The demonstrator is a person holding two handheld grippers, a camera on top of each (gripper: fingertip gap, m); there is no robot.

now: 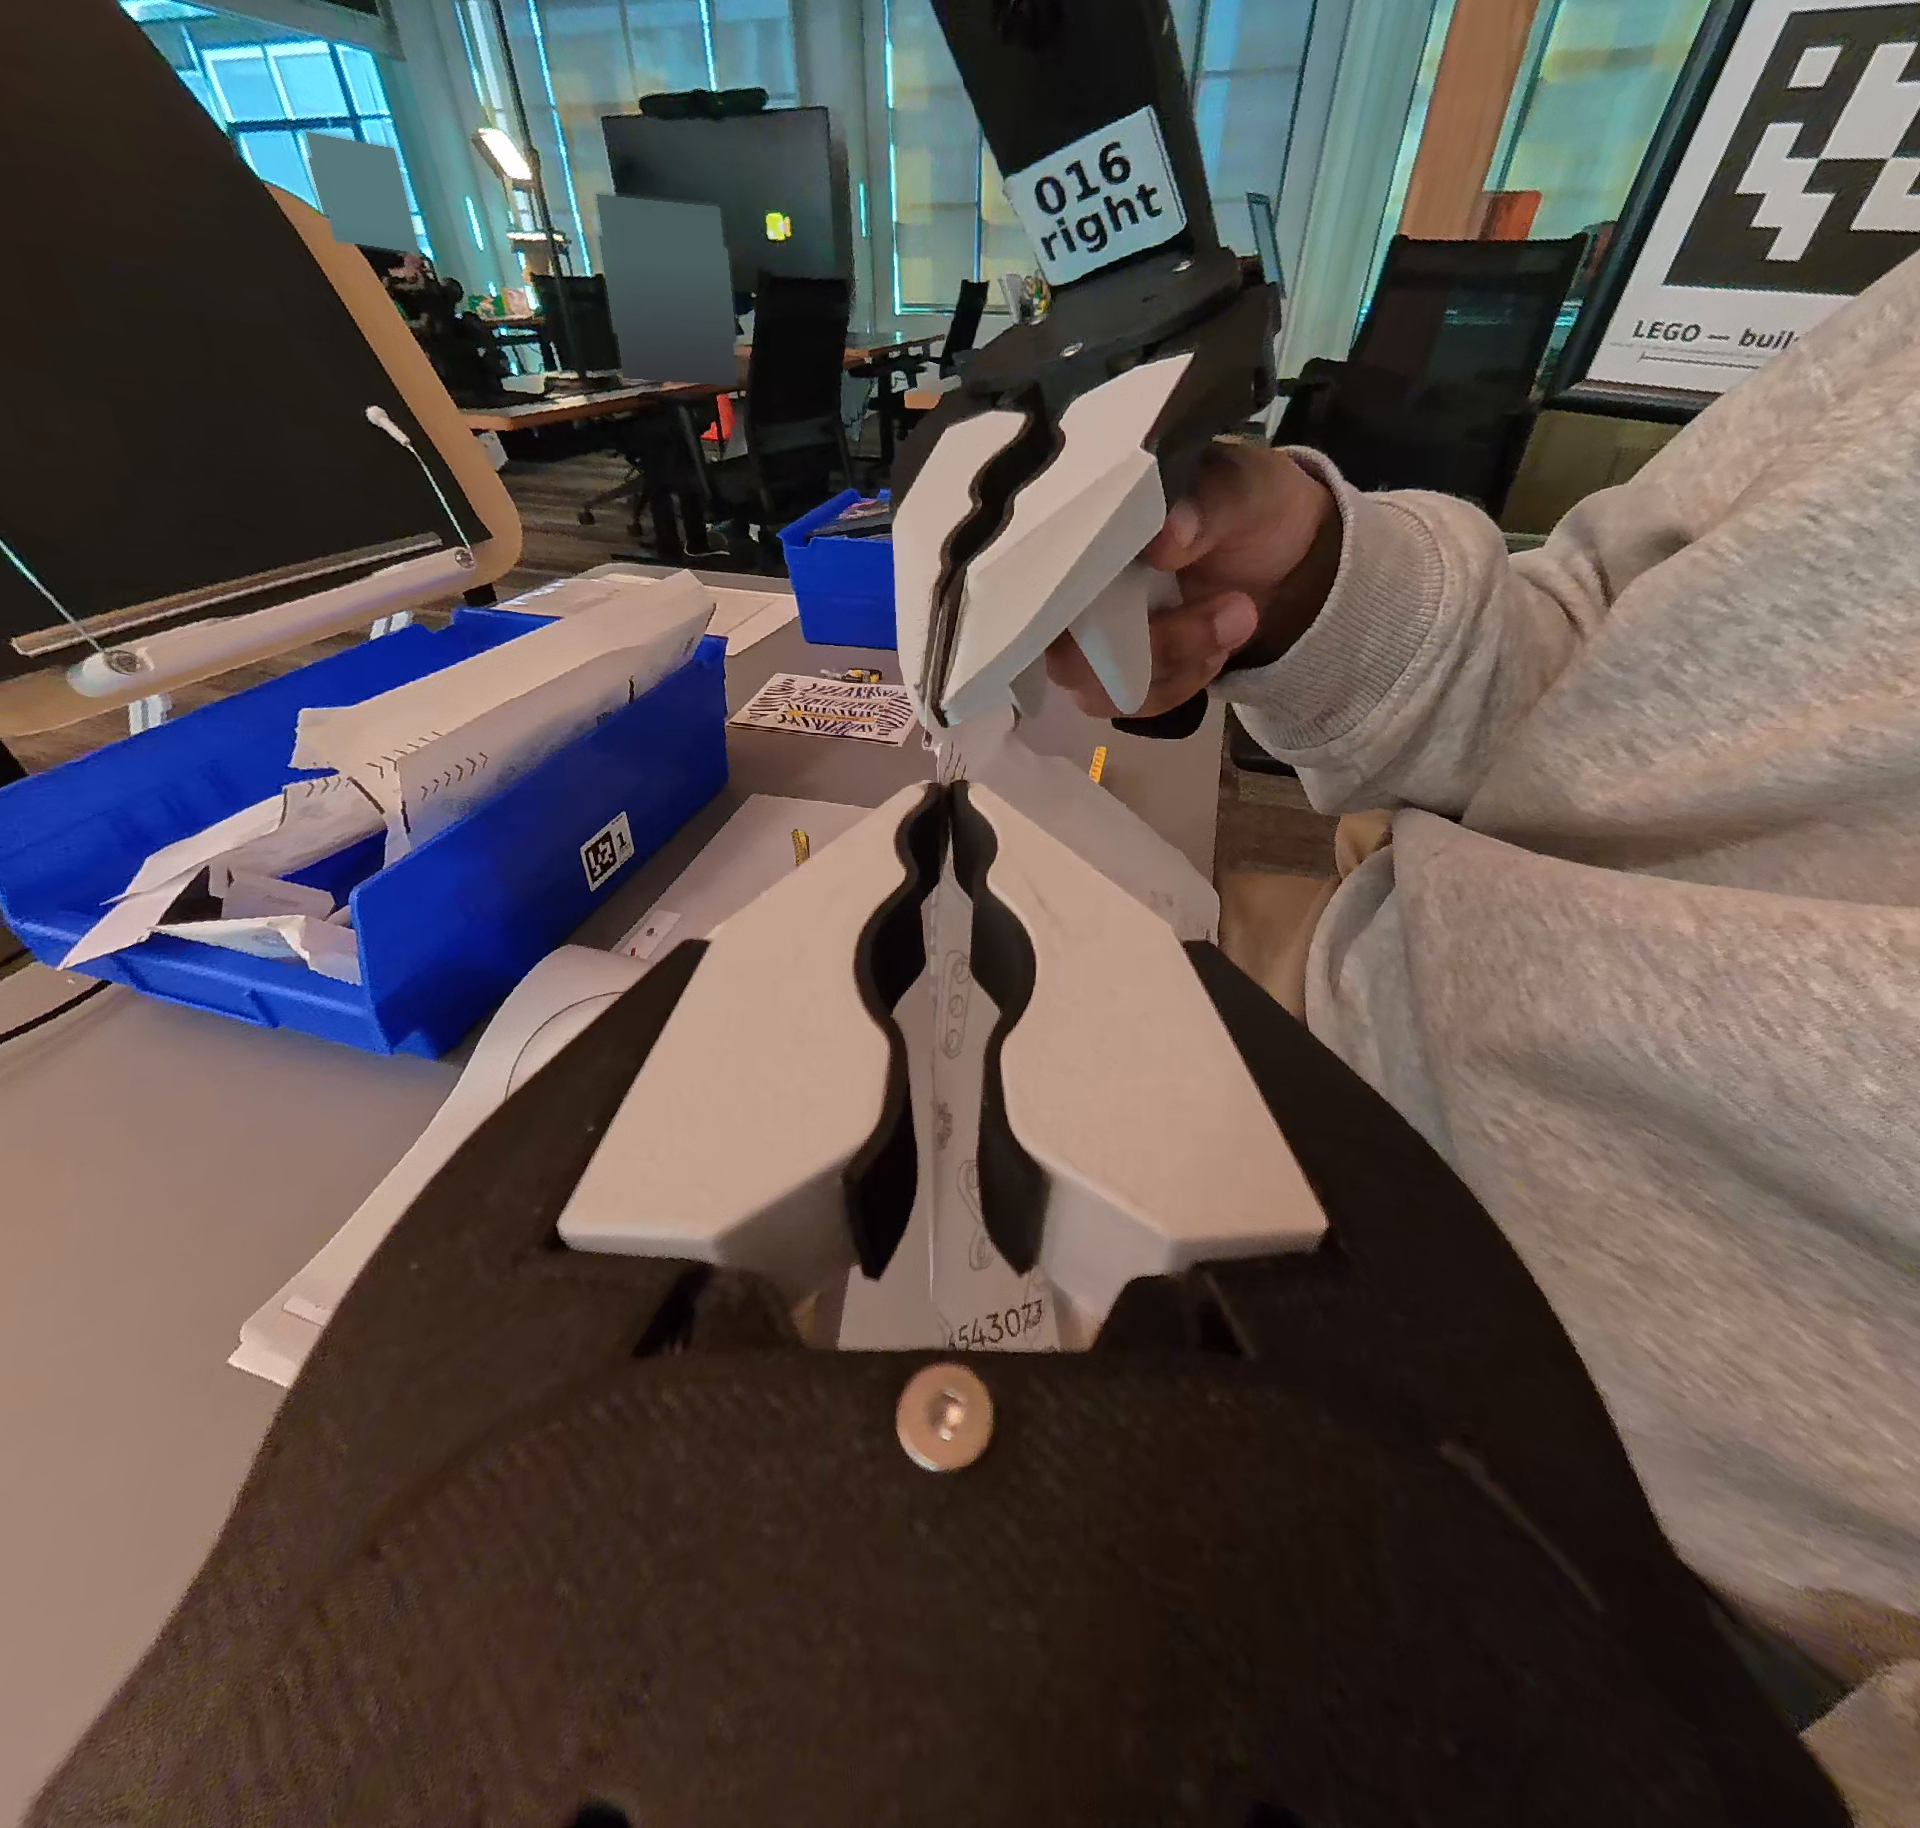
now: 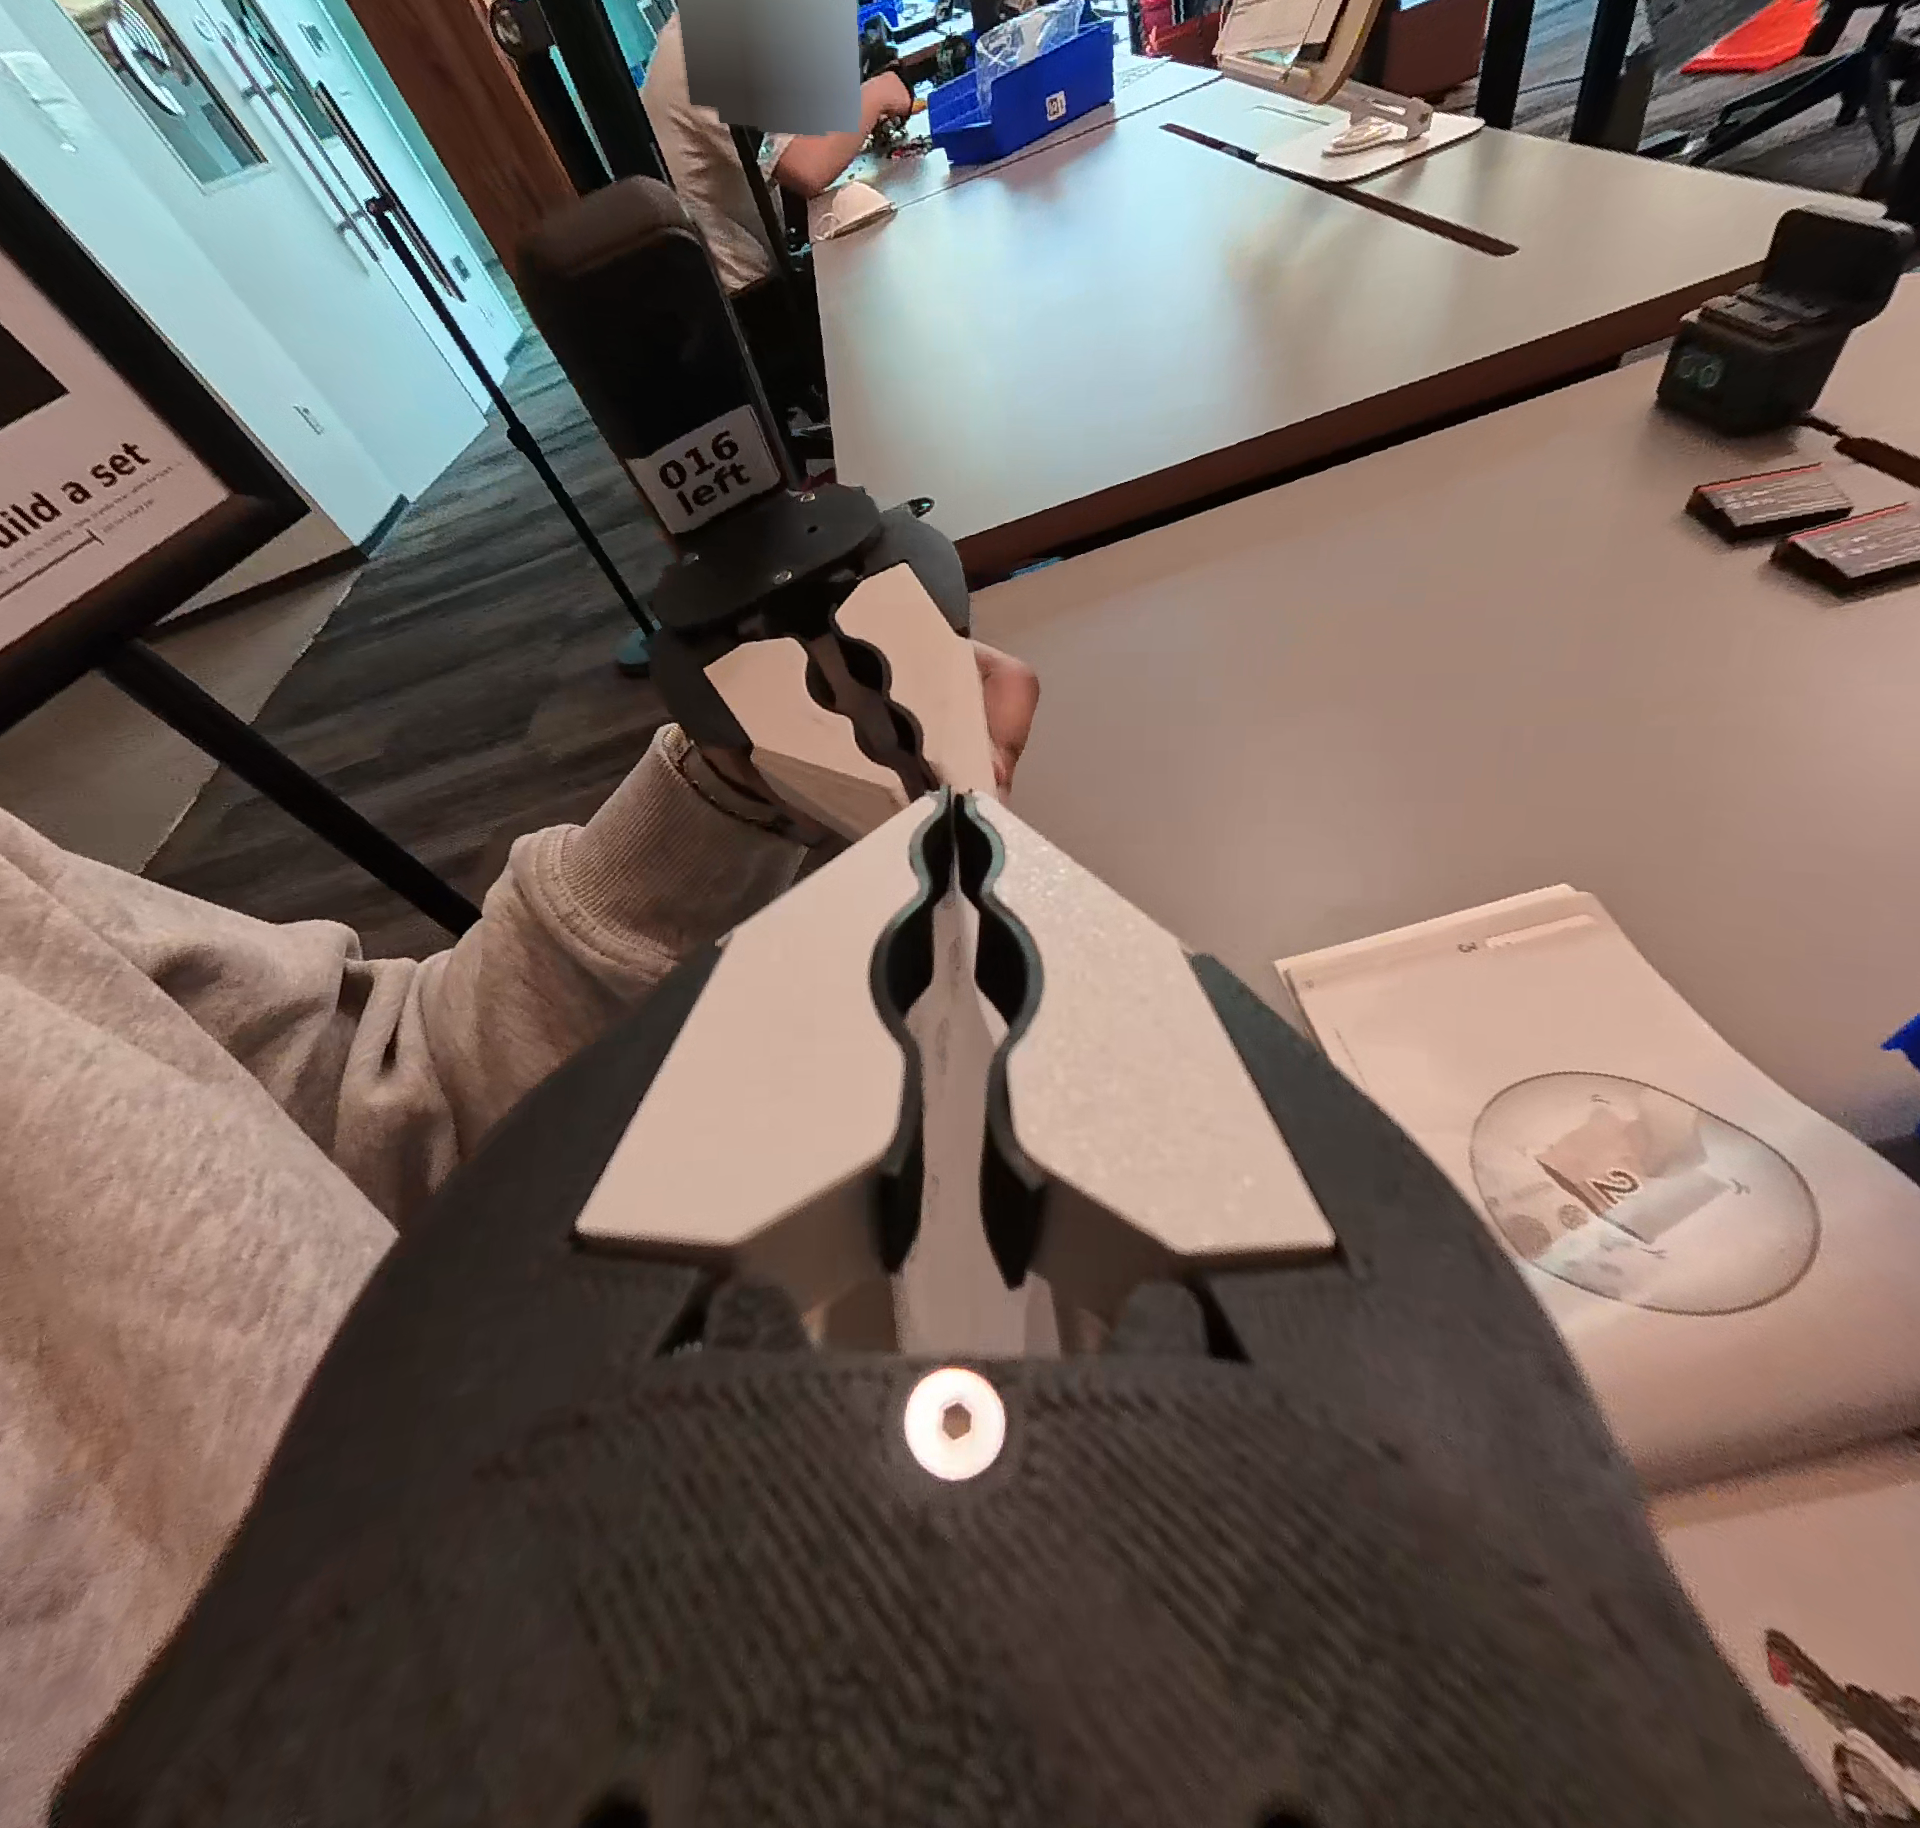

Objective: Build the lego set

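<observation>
Both grippers are raised above the desk (image 2: 1351,635) and face each other tip to tip, with a white paper parts bag (image 1: 951,1103) pinched between them. The left gripper (image 1: 948,791) has its jaws closed narrow on the bag, whose printed paper runs back along the gap between the fingers. The right gripper (image 2: 954,799) is closed on paper in the same way; in the left wrist view it comes down from above (image 1: 940,708) and meets the bag's upper edge.

Judgement: two opposed grips this close together suit tearing the bag open to reach the bricks. No assembly is evident yet.

A blue bin (image 1: 540,843) at the desk's left side holds torn white paper, consistent with bags already emptied. An instruction booklet (image 2: 1621,1186) lies open near the right edge, and a sticker sheet (image 1: 826,706) lies farther back.

Writing is present: a label on each gripper handle, a printed code and part outlines on the bag, a square tag on the bin, and framed signs behind. Contents not transcribed.
</observation>
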